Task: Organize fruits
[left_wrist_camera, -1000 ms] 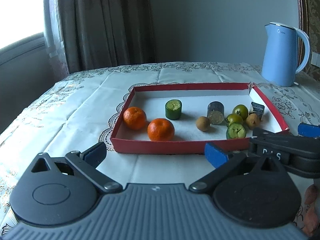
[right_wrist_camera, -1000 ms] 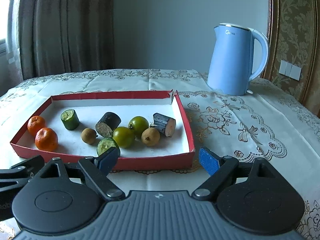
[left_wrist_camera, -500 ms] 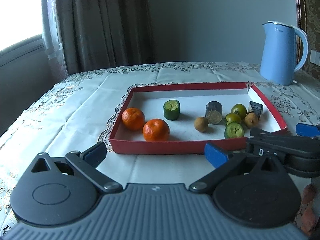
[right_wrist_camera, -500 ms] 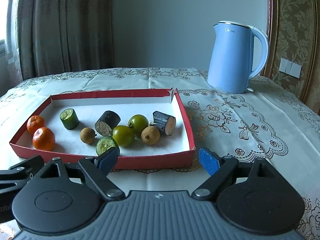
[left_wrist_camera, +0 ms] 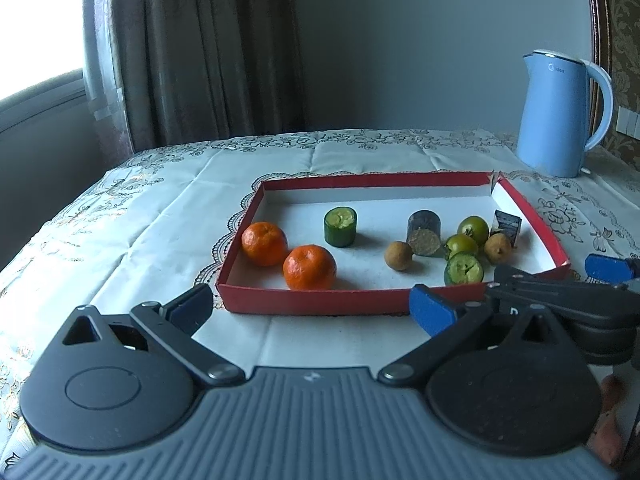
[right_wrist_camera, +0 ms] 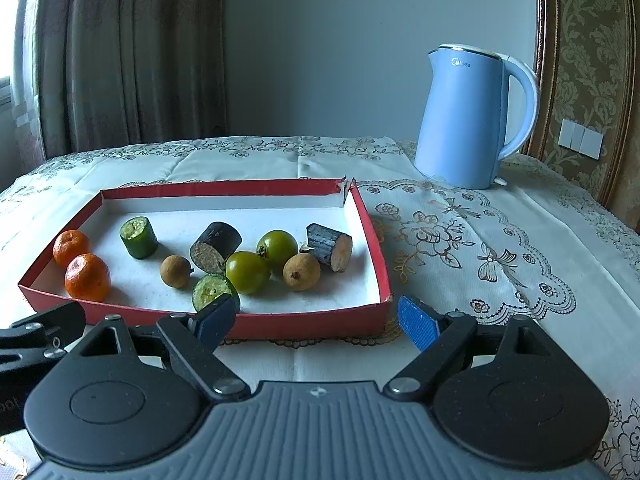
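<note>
A shallow red tray (left_wrist_camera: 304,302) (right_wrist_camera: 312,326) lies on the table. In it are two oranges (left_wrist_camera: 309,267) (right_wrist_camera: 87,277), two green cucumber pieces (left_wrist_camera: 340,226) (right_wrist_camera: 138,237), two dark cut pieces (left_wrist_camera: 424,232) (right_wrist_camera: 329,246), two green round fruits (right_wrist_camera: 247,272) and two small brown fruits (right_wrist_camera: 301,271). My left gripper (left_wrist_camera: 310,306) is open and empty, just in front of the tray's near wall. My right gripper (right_wrist_camera: 316,322) is open and empty at the tray's near right corner; it also shows at the right in the left wrist view (left_wrist_camera: 560,300).
A light blue electric kettle (left_wrist_camera: 558,114) (right_wrist_camera: 470,118) stands at the back right of the table. A patterned white tablecloth (right_wrist_camera: 500,248) covers the table. Curtains (left_wrist_camera: 192,52) and a window hang behind on the left.
Both grippers have drawn back slightly from the tray, so the tray and kettle look a little smaller. Nothing in the tray has moved.
</note>
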`<state>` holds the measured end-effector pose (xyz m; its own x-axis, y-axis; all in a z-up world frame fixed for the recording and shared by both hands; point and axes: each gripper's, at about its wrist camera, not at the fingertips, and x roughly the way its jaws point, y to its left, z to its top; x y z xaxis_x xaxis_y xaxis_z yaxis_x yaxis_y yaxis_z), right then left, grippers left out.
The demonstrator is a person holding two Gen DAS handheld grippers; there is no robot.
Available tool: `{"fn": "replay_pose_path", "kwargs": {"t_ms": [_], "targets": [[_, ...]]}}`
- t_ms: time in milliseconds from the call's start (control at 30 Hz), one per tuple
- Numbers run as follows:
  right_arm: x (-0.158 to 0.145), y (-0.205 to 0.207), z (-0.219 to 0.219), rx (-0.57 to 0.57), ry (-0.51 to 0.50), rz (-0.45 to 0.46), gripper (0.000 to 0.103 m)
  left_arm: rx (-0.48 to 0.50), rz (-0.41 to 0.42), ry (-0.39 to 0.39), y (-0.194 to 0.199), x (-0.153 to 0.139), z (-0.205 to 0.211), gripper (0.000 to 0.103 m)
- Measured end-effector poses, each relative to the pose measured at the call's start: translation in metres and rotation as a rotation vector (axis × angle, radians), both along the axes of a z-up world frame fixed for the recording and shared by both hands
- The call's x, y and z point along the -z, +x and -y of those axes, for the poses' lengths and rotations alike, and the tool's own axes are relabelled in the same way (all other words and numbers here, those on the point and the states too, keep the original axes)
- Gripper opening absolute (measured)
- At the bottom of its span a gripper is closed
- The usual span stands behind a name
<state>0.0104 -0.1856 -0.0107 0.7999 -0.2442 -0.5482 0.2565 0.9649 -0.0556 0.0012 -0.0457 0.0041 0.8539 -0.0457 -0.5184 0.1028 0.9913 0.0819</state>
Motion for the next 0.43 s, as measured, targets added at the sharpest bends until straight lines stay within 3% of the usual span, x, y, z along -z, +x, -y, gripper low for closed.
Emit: {"fn": "replay_pose_path", "kwargs": {"t_ms": [433], "targets": [[0.0013, 0.0007, 0.0019, 0.005, 0.001, 0.001, 0.089, -0.001, 0.017, 0.025, 0.0026, 0.006, 0.0035, 0.103]]}}
